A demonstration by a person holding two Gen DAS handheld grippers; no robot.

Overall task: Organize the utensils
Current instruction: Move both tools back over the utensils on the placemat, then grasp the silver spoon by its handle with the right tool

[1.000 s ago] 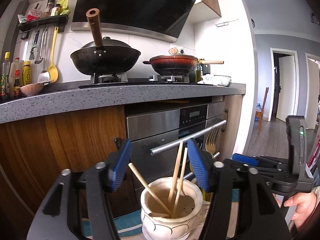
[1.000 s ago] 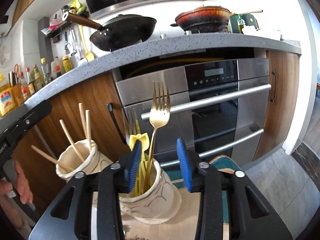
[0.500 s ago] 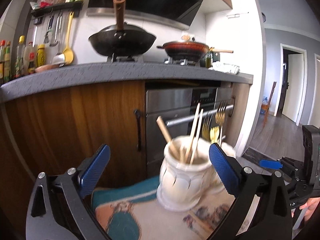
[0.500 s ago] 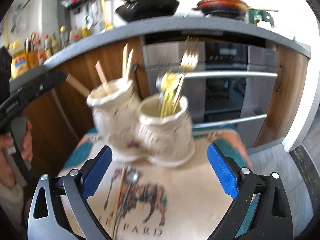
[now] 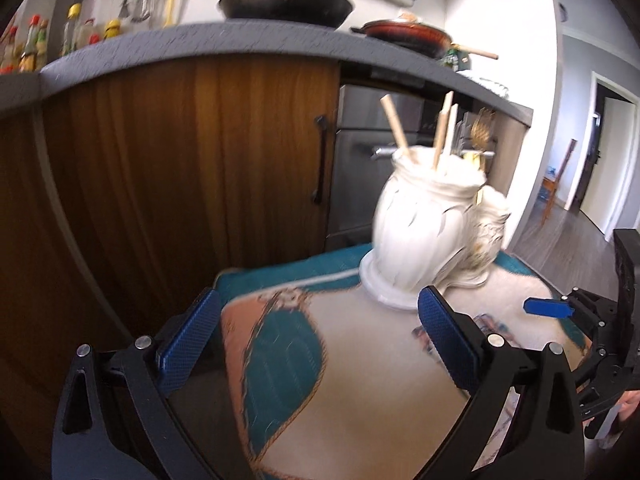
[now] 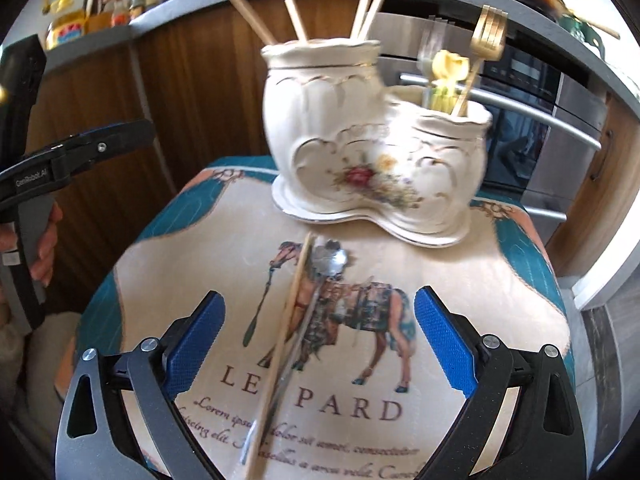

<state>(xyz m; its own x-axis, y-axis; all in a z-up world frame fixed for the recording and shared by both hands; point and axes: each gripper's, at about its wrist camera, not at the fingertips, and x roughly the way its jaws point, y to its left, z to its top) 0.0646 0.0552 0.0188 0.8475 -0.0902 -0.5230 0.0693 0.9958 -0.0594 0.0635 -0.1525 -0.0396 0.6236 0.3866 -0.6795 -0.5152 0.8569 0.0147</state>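
A white double ceramic utensil holder stands at the far end of a small printed table. Its left pot holds several wooden chopsticks; its right pot holds a gold fork, a silver fork and a yellow utensil. A single chopstick and a silver spoon lie side by side on the table. My right gripper is open just above them, with both between its fingers. My left gripper is open and empty over the table's left edge, near the holder.
Wooden cabinet doors and a steel oven with a bar handle stand right behind the table. A grey countertop above carries pans and bottles. The other gripper shows at each view's edge, the left one in the right wrist view.
Both grippers have opened wide and pulled back and down from the holder pots. The right gripper now sits over the chopstick and spoon on the table.
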